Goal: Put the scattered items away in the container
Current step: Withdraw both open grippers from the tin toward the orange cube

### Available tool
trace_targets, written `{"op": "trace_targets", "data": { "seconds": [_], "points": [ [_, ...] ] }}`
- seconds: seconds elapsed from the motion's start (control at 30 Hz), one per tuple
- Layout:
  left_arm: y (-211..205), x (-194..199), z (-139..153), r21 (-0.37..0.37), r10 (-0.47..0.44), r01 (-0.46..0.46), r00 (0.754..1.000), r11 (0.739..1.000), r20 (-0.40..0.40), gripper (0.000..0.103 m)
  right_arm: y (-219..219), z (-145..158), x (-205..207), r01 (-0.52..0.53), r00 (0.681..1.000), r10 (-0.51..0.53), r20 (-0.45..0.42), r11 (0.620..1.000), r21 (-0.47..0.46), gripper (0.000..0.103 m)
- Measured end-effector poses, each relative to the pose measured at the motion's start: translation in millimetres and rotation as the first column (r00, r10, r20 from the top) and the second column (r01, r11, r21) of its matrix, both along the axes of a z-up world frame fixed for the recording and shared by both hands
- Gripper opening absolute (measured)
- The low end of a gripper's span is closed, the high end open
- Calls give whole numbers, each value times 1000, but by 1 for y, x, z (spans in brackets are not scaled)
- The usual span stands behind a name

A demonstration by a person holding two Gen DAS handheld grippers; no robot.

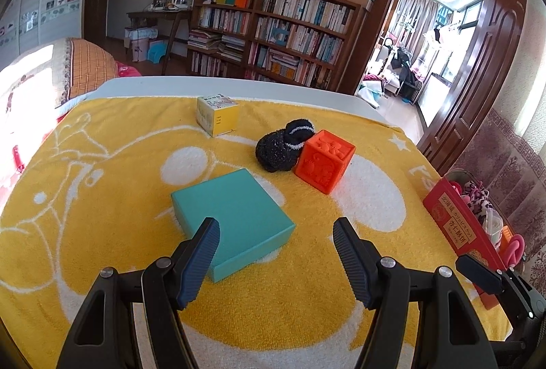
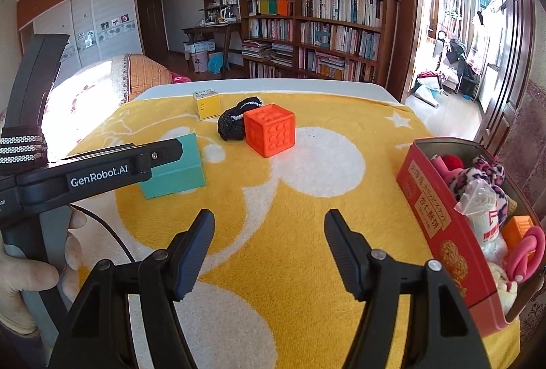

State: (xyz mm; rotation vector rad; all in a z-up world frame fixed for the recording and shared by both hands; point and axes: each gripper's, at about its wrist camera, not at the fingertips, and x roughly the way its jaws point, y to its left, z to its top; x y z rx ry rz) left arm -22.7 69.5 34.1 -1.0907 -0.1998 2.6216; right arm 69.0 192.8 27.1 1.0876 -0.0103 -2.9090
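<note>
A teal box [image 1: 235, 222] lies on the yellow towel just ahead of my open, empty left gripper [image 1: 276, 225]; its left finger hangs over the box's near corner. Behind it sit a black knitted bundle [image 1: 278, 149], an orange embossed cube [image 1: 324, 161] and a small yellow carton [image 1: 217, 114]. The red container [image 2: 440, 229] stands at the right edge, holding soft toys, a bag and a pink item. My right gripper [image 2: 269, 229] is open and empty above the towel, left of the container. The right wrist view also shows the teal box [image 2: 177, 171], cube [image 2: 269, 128], bundle [image 2: 233, 121] and carton [image 2: 206, 104].
The left gripper's body [image 2: 99, 174] and the hand holding it fill the left of the right wrist view. The yellow towel [image 2: 307, 185] covers a white table. Beyond are a bed [image 1: 51, 75], a bookshelf [image 1: 273, 28] and an open doorway at right.
</note>
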Motion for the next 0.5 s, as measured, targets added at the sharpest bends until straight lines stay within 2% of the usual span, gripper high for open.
{"op": "trace_targets", "data": {
  "seconds": [0.3, 0.5],
  "points": [
    [-3, -5, -2, -13, 2, -2, 1000, 1000, 11, 71, 6, -6, -15, -3, 999, 4, 39, 999, -42, 71],
    [-9, -9, -9, -6, 21, -21, 999, 1000, 29, 71, 24, -9, -34, 19, 997, -7, 80, 989, -148, 71]
  ]
}}
